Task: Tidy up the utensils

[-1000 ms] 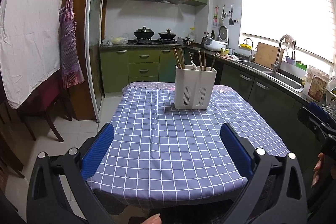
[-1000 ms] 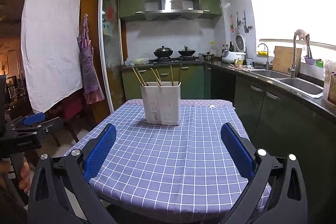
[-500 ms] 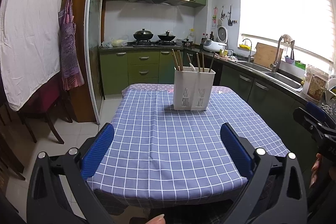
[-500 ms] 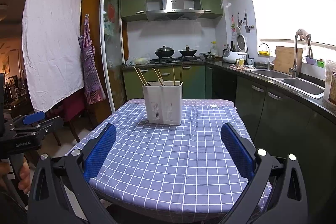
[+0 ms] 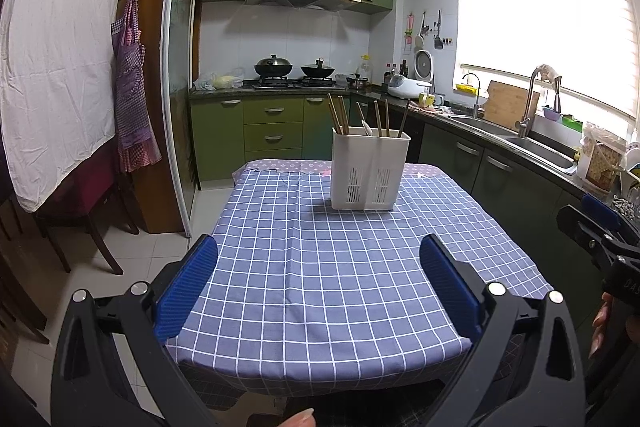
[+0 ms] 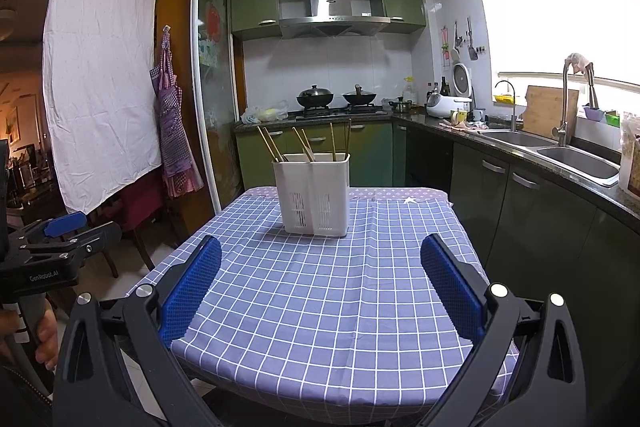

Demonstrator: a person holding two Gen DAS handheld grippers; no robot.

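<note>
White slotted plastic utensil caddy (image 5: 370, 171) w/ wooden chopsticks (image 5: 340, 115) stands upright at far end of blue checked tablecloth (image 5: 320, 267). Left gripper (image 5: 318, 281) & right gripper (image 6: 320, 283) both wide open, empty, hovering at near edge.

bright blown-out window (image 5: 552, 15) at right, sharp focus, fisheye-curved edges, dark corners
</note>
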